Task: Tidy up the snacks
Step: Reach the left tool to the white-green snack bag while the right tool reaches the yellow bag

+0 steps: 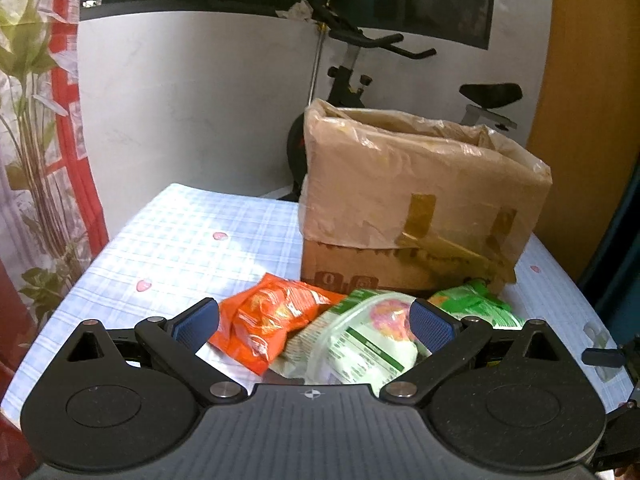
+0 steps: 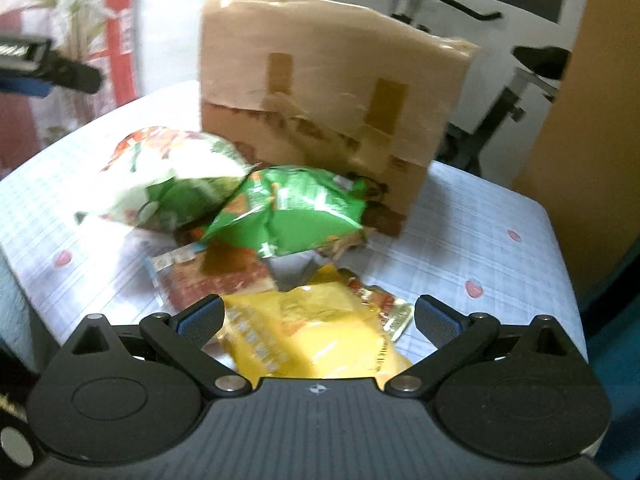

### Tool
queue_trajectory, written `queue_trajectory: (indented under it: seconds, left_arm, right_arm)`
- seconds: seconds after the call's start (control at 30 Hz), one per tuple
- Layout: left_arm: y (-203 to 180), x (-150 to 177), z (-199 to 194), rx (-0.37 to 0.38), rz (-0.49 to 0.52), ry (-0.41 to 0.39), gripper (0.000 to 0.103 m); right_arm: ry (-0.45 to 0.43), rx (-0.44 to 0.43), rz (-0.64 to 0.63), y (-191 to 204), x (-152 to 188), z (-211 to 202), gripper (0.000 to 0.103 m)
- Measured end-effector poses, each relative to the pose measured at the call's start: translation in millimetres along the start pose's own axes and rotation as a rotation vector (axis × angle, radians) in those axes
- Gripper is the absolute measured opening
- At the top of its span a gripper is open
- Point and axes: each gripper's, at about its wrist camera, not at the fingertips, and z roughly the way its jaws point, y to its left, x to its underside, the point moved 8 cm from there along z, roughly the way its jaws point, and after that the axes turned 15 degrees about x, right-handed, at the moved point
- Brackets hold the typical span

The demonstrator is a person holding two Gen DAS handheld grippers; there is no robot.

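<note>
Both tongs, left (image 1: 314, 322) and right (image 2: 318, 318), hang spread, pinching nothing. Behind stands a cardboard box (image 1: 416, 196) on the checked worktop (image 1: 192, 236); snack packets lie before it: yellow (image 2: 312, 332), green (image 2: 296, 208), orange (image 1: 268, 320).

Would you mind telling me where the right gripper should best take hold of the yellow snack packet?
Probably its puffed middle: the yellow packet lies flat on the table, already between the open right gripper fingers. Come down from above and close across its width.
</note>
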Motion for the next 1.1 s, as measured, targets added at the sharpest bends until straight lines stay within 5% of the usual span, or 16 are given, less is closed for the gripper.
queue_trajectory:
  seconds: [0.33, 0.53, 0.8, 1.1]
  left_arm:
    - [-3, 16, 16, 0.031, 0.011, 0.052, 0.102]
    - [-3, 26, 31, 0.085, 0.044, 0.096, 0.102]
    - [-27, 34, 56, 0.174, 0.269, 0.128, 0.102]
    - [-30, 51, 97, 0.176, 0.431, 0.213, 0.102]
  right_arm:
    - [0.002, 0.006, -0.250, 29, 22, 24, 0.103]
    - [0.046, 0.056, -0.190, 20, 32, 45, 0.088]
    - [0.058, -0.015, -0.078, 5, 23, 41, 0.085]
    - [0.085, -0.013, -0.006, -1, 15, 39, 0.085]
